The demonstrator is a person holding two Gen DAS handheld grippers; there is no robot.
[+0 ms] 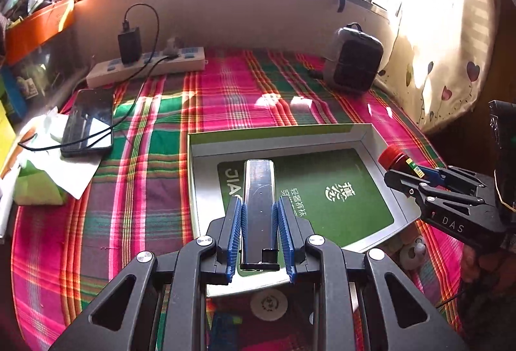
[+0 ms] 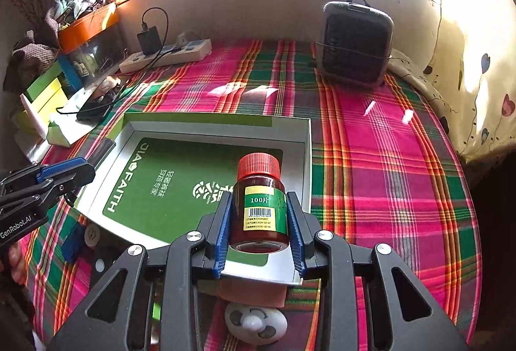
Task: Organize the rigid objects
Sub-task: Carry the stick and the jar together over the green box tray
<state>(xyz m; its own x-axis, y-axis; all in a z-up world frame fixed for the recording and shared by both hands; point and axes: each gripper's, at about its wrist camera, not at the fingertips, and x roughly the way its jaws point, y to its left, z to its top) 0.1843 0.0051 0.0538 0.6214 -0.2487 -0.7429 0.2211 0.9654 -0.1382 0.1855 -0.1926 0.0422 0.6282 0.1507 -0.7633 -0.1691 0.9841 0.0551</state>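
Note:
A shallow white box [image 1: 371, 138] [image 2: 306, 138] with a green printed floor lies on the plaid cloth. My left gripper [image 1: 259, 212] is shut on a long dark flat bar [image 1: 259, 190] and holds it over the box's left part. My right gripper [image 2: 259, 219] is shut on a brown pill bottle [image 2: 259, 209] with a red cap and green-yellow label, held above the box's near right corner. The right gripper [image 1: 409, 177] and bottle [image 1: 391, 156] show at the right in the left wrist view. The left gripper [image 2: 64, 173] shows at the left in the right wrist view.
A power strip [image 1: 148, 64] with a charger, a phone [image 1: 88, 122] and tissues [image 1: 42, 157] sit at the left. A dark heater [image 2: 354, 41] stands at the back right. Small items, including a panda-faced one [image 2: 254, 322], lie before the box. A curtain [image 2: 477, 77] hangs right.

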